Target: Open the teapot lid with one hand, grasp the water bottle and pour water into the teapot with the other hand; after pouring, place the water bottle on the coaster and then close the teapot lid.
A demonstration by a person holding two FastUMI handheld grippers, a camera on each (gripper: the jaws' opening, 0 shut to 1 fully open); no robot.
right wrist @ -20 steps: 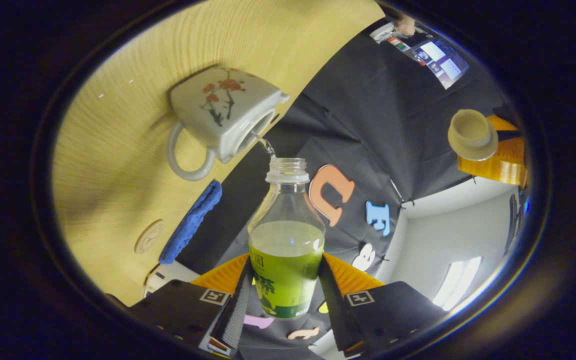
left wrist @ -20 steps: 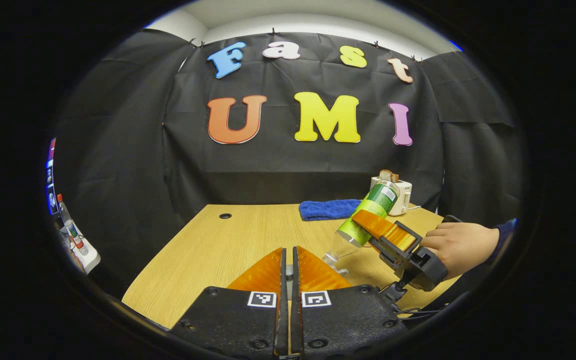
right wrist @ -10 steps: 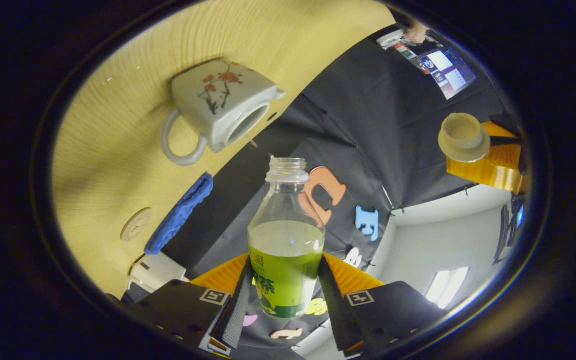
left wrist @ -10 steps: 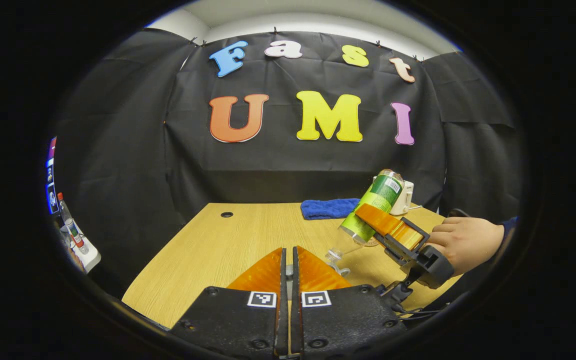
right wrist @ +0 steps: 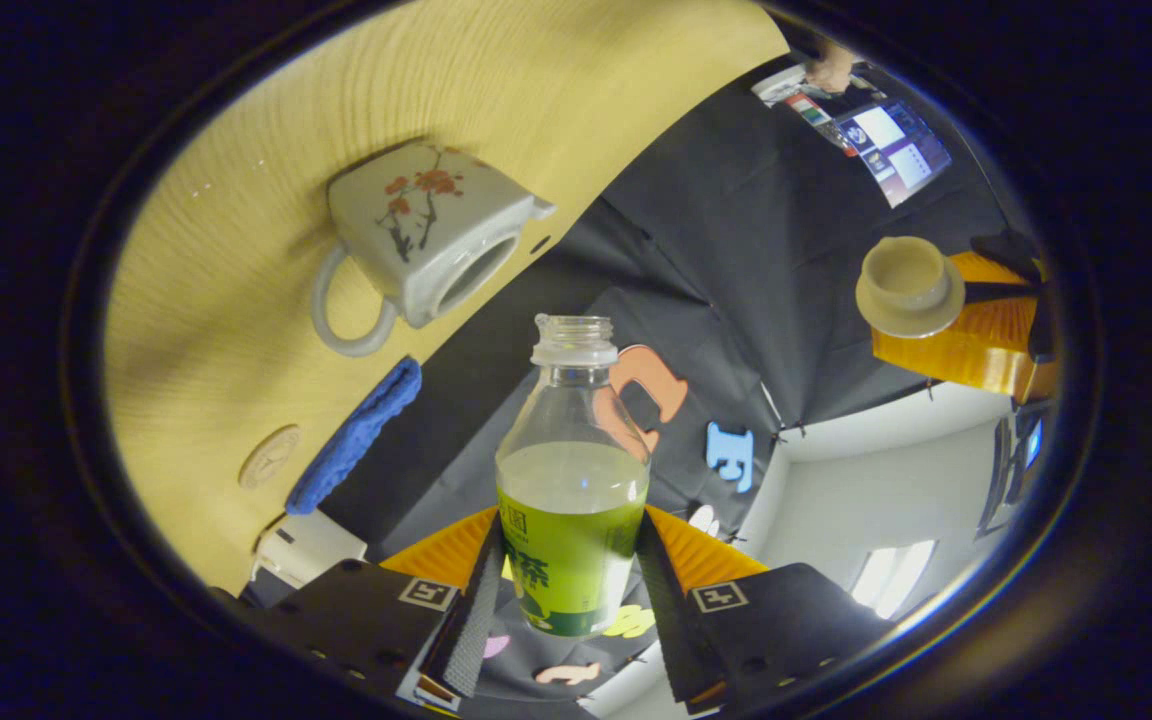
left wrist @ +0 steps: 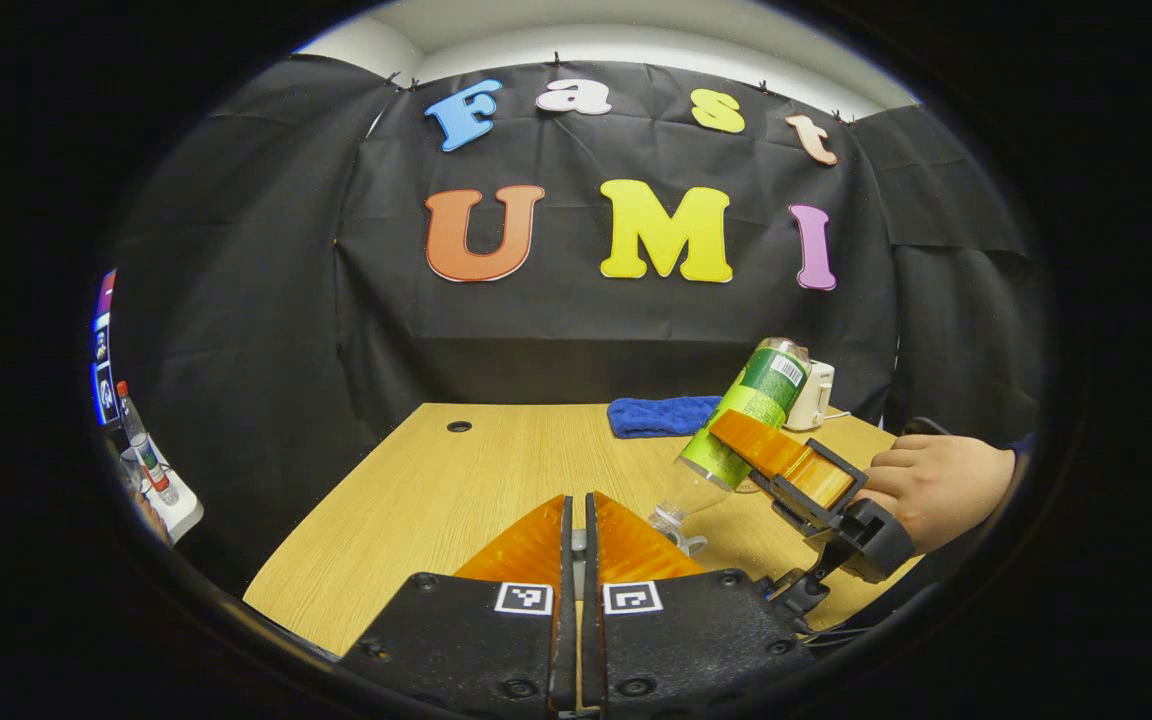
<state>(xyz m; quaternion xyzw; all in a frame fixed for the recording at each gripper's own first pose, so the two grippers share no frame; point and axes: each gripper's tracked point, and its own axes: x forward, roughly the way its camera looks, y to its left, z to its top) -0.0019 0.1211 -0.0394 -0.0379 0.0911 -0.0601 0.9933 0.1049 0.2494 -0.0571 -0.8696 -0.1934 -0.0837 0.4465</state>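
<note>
Water was running from the water bottle (right wrist: pixel 573 470) into the teapot (right wrist: pixel 416 245) a second ago; now the stream has stopped and the bottle's mouth has drawn away from the opening. My right gripper (right wrist: pixel 566 560) pinches the bottle at its label, neck tilted down toward the tabletop (left wrist: pixel 496 470). I judge pouring finished, so next I must right the bottle and carry it to the coaster (right wrist: pixel 270 456), beside the blue cloth (right wrist: pixel 356 437), then bring the lid back.

My right gripper view shows the teapot, coaster and the lid (right wrist: pixel 908 285) held by my left gripper (left wrist: pixel 578 540). My left gripper view shows jaws pressed nearly together, the lid hidden, plus my hand (left wrist: pixel 936 485) holding the bottle.
</note>
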